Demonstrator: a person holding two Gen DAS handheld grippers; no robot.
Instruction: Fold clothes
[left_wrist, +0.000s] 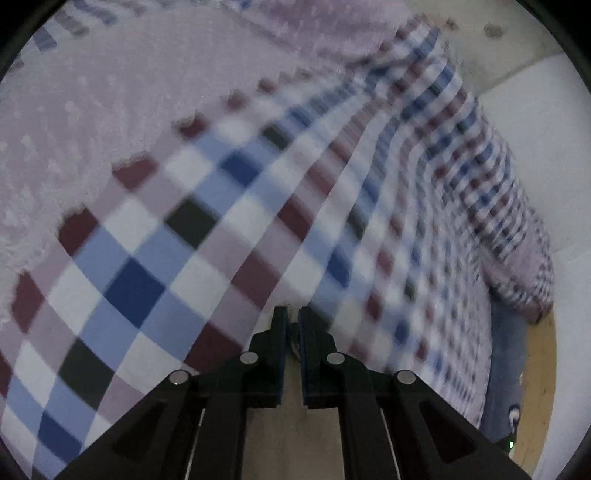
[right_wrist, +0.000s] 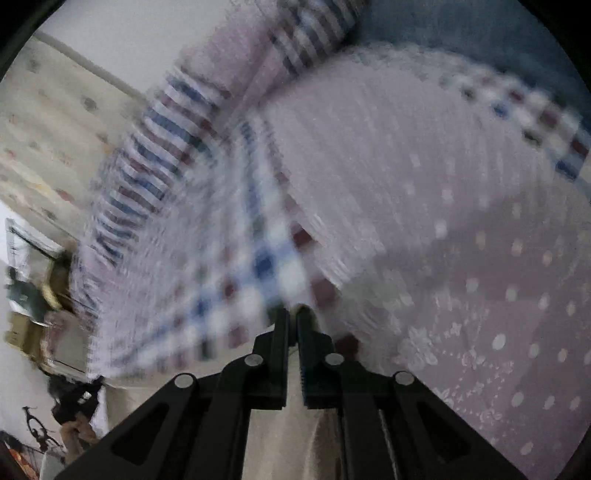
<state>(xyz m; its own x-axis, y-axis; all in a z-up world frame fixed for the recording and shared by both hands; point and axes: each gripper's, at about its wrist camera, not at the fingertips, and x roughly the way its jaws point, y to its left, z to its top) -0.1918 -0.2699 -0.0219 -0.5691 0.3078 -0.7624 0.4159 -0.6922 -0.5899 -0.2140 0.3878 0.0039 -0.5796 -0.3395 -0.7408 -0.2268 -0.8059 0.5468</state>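
Note:
A pale pink dotted garment (left_wrist: 110, 92) lies spread on a bed sheet checked in blue, maroon and white (left_wrist: 166, 240). My left gripper (left_wrist: 293, 314) hovers low over the sheet with its jaws a narrow gap apart. A strip of pale cloth (left_wrist: 293, 347) shows in that gap and runs back under the arms. The right wrist view is blurred. It shows the pink garment (right_wrist: 406, 184) to the right, the checked sheet (right_wrist: 221, 295) to the left, and my right gripper (right_wrist: 292, 314) pinched on a pale cloth edge (right_wrist: 301, 309) at the garment's border.
The bed's far edge drops to a white wall (left_wrist: 535, 147) and a wooden floor (left_wrist: 539, 369), with blue fabric (left_wrist: 506, 369) hanging at its side. Patterned wallpaper (right_wrist: 55, 129) and dark clutter (right_wrist: 37, 295) stand left of the bed. Blue fabric (right_wrist: 461, 29) lies beyond the garment.

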